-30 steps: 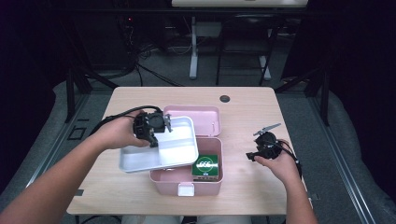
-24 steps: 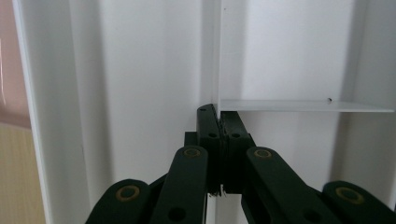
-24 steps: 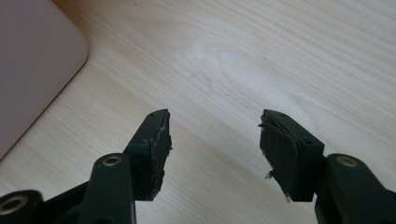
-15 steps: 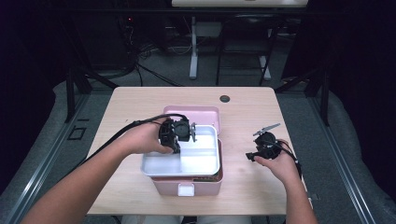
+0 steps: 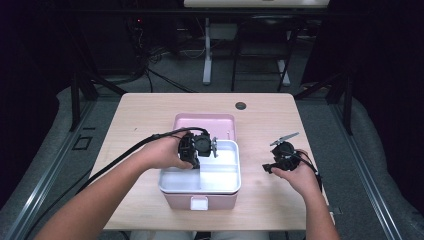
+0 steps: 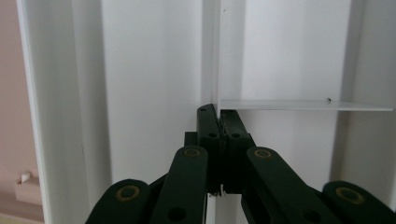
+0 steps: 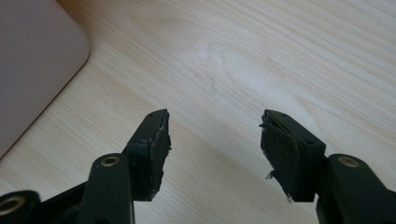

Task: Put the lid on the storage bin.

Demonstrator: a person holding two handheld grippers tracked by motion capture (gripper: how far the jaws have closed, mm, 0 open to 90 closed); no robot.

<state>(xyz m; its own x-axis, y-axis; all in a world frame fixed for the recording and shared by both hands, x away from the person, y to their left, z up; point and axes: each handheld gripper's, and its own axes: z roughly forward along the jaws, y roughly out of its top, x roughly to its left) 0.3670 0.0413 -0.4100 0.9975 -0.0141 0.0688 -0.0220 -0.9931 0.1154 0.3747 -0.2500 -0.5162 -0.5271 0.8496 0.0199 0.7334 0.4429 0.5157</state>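
Left fingers (image 6: 219, 122): closed tight on the thin upright divider wall of the white tray (image 6: 149, 74), at the junction with a cross divider.
Right fingers (image 7: 159, 140): spread wide apart, nothing between them, bare wood grain below.
Left gripper (image 5: 199, 149): held over the tray's back left part, cable trailing off along the forearm.
Right gripper (image 5: 282, 156): in the hand, low over the worktop (image 5: 150, 115), well right of the box.
White tray (image 5: 220, 175): compartmented, seated in the top of the pink box (image 5: 200, 202) near the front edge.
Pink lid (image 5: 205, 122): lies just behind the box, partly covered by the tray.
Worktop: light wood, dark round grommet (image 5: 241, 106) at the far side.
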